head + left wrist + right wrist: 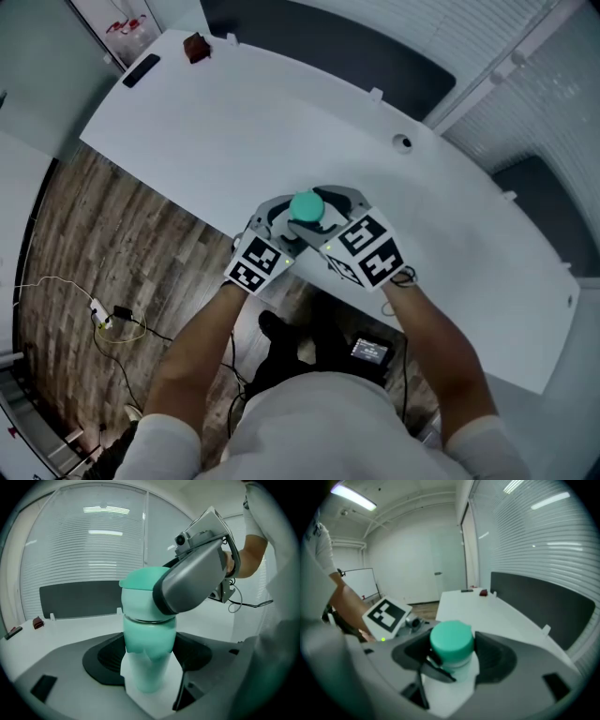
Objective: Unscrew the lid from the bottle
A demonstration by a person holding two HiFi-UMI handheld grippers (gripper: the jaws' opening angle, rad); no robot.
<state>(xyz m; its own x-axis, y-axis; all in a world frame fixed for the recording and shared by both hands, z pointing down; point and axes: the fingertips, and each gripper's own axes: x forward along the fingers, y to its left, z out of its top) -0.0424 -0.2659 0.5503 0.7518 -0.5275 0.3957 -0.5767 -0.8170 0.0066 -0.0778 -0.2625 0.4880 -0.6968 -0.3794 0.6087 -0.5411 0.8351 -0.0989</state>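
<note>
**Left gripper**: the jaws are closed in on the body of the teal-and-white plastic bottle, one dark pad on either side, holding it upright.

**Right gripper**: the jaws are closed in on the round teal screw lid from the opposite side. The two grippers thus meet over the bottle (body steadied below, lid gripped above).

**Position:** the bottle is held in front of the person, above the near edge of the white curved desk. Whether its base rests on anything cannot be told.

**Progress:** the lid sits square on the neck, with only a thin seam between it and the body. By appearance the unscrewing is at its start or barely advanced. What remains is to turn the lid against the held body until the thread releases, then lift it clear.

**Surroundings:** at the far end of the desk lie a small dark red object and a flat black object. A round hole sits in the top nearer the middle. All are well apart from the grippers. Wooden floor with loose cables shows below. Nothing obstructs the twist. The likelier hindrance is the two gripper bodies crowding each other.
</note>
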